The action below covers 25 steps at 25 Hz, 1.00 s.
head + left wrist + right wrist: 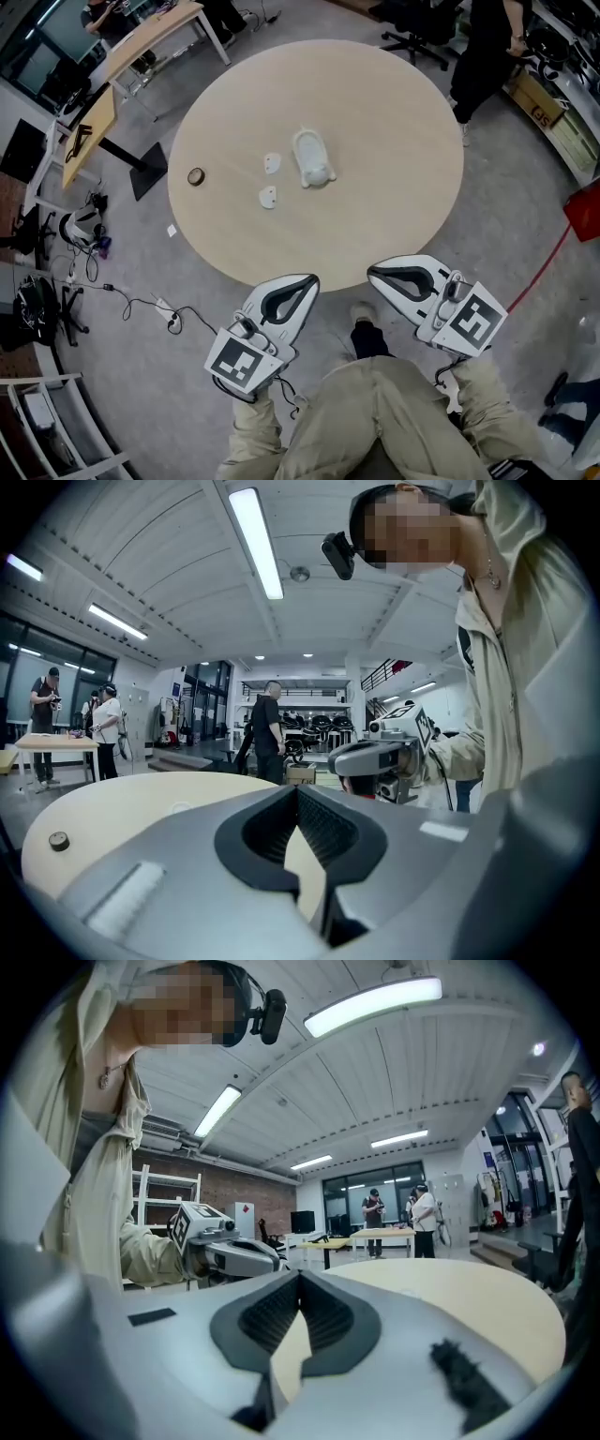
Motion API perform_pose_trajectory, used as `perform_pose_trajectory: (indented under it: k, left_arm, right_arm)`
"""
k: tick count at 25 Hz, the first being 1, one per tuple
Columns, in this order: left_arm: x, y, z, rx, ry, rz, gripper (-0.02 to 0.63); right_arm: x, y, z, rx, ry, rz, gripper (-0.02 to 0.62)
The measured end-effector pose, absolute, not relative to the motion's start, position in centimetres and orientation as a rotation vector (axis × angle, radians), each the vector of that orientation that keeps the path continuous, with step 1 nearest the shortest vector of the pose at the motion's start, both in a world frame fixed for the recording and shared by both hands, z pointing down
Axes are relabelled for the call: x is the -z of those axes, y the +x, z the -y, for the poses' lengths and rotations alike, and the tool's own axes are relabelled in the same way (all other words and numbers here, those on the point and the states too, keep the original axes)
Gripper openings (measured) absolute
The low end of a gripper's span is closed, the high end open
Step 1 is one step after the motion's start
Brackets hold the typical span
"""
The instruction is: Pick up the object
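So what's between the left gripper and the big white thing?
Only bare table lies between the left gripper and the big white thing; the head view shows it.

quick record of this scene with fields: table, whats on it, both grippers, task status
table: round, pale top
main object: white moulded item, near the table's middle
small pieces: upper white bit and lower white bit, left of it, not touching it
other: small brown ring, near the left rim
left gripper: shut, empty, at the near rim
right gripper: shut, empty, at the near rim
task status: nothing picked up yet
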State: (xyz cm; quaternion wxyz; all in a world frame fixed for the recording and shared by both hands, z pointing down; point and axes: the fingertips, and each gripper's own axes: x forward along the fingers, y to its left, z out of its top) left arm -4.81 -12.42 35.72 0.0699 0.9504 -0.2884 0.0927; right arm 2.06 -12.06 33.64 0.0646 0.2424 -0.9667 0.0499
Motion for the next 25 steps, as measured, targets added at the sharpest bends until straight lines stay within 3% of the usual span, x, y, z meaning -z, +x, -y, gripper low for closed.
perform_pose_trajectory:
  k: [18,25]
  left_arm:
    - [-36.9,-3.8,22.4,-0.267,2.834,0.937,0.006]
    - [-38.7,-5.1,23.9,-0.270,2.796,0.952,0.006]
  right_arm:
    - [-36.7,2.1,22.7,-0.171,0.598,2.899,0.002]
    - [-41.7,0.8,26.9,-0.090,0.525,2.729,0.002]
